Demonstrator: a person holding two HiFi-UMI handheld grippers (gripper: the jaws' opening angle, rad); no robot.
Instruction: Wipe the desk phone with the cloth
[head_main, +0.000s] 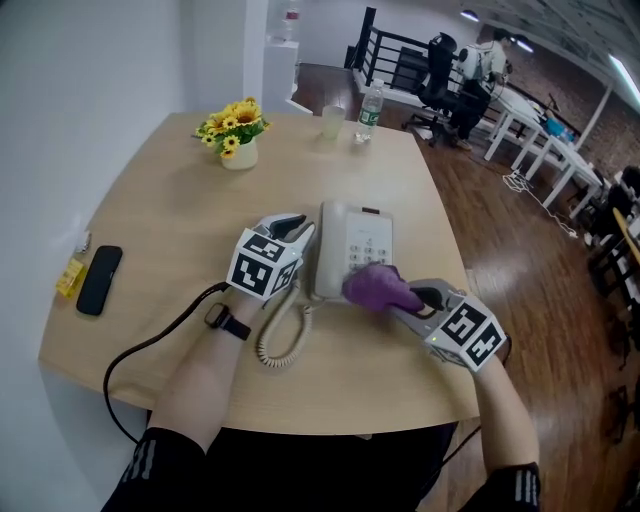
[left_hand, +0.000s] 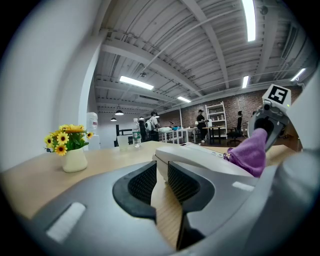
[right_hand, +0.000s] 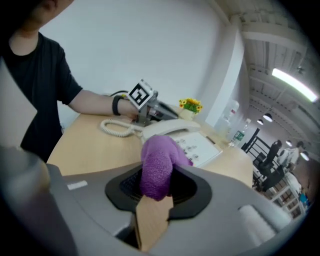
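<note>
Phone (head_main: 352, 250) sits mid-frame on the desk (head_main: 150, 230), handset on its cradle. Wiping looks under way. My right gripper (head_main: 402, 296) is clamped on the purple cloth (head_main: 378, 288), which lies on the keypad's lower edge. Left gripper (head_main: 297, 228) is at the phone's left side, jaws slightly apart, tips at its corner; contact unclear. Next: sweep the cloth up across the keys, left bracing so the phone doesn't slide.
</note>
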